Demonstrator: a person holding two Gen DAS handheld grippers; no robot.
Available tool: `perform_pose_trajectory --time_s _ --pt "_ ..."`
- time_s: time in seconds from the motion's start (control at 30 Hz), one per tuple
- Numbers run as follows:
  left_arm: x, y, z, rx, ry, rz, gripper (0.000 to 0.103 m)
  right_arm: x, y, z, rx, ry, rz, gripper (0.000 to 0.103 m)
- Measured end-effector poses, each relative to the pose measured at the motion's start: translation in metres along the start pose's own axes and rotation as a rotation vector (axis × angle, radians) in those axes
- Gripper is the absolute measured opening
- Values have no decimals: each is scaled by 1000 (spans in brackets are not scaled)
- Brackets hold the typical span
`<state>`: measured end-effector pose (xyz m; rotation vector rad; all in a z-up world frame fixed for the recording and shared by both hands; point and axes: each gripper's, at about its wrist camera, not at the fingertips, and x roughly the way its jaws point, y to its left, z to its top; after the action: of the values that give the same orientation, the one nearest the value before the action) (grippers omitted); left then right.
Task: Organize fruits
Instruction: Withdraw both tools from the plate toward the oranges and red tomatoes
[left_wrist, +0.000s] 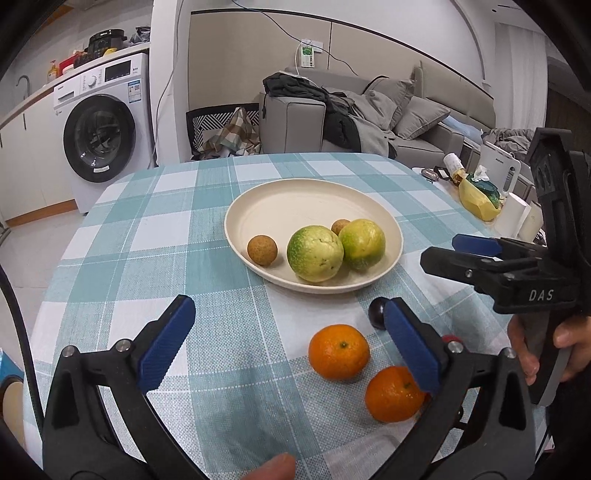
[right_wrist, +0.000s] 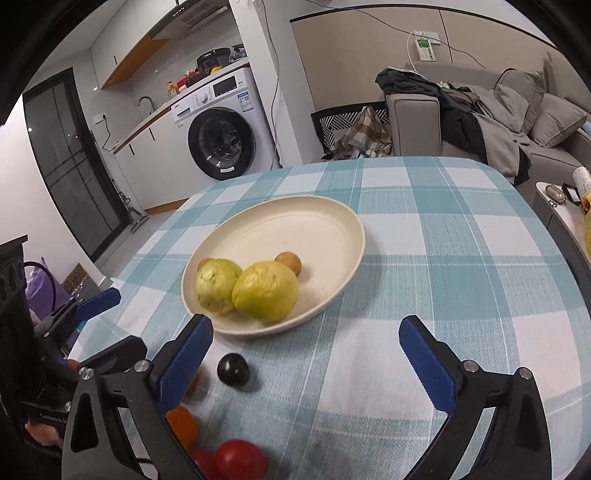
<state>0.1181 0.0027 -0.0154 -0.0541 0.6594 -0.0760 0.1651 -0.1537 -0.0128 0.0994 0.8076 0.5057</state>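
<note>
1. Left gripper (left_wrist: 290, 343): jaws spread wide, nothing between the pads, hovering over the checked tablecloth (left_wrist: 147, 258) short of the plate.
2. Right gripper (right_wrist: 306, 354): also wide apart and empty, aimed at the near rim of the plate (right_wrist: 332, 295).
3. On the plate, left to right in the left wrist view: small brown fruit (left_wrist: 262, 250), green-yellow fruit (left_wrist: 315, 253), second small brown fruit (left_wrist: 340, 226) mostly hidden behind, second green-yellow fruit (left_wrist: 362, 244).
4. Still loose on the cloth, near side of the plate: two oranges (left_wrist: 339, 352) (left_wrist: 393, 394), a dark plum-like fruit (right_wrist: 233, 370), red fruits (right_wrist: 242, 459) at the bottom edge of the right wrist view.
5. Risk: everything loose is round, and a pad nudging one off-centre likely sends it rolling toward the table edge.
6. Risk: the second orange sits right by the left gripper's right finger (left_wrist: 413, 347), so closing on the first may knock it.
7. Risk: both grippers work the same cluster, so they could collide.
8. Risk: the plate's near side is crowded, and dropping there may bump a fruit out.
</note>
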Motion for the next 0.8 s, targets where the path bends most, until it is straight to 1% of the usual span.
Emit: perform_pose_trajectory --time_s 0.4,0.63,0.8 --pt "-7 -11 -12 23 36 -15 102 -24 6 -20 -60 40 -10 103" --pt "-11 -19 -16 41 44 -30 102 -25 7 -25 -96 96 -20 103" --pt "-12 -20 -19 33 58 -36 102 -25 9 -31 -143 133 -21 103"
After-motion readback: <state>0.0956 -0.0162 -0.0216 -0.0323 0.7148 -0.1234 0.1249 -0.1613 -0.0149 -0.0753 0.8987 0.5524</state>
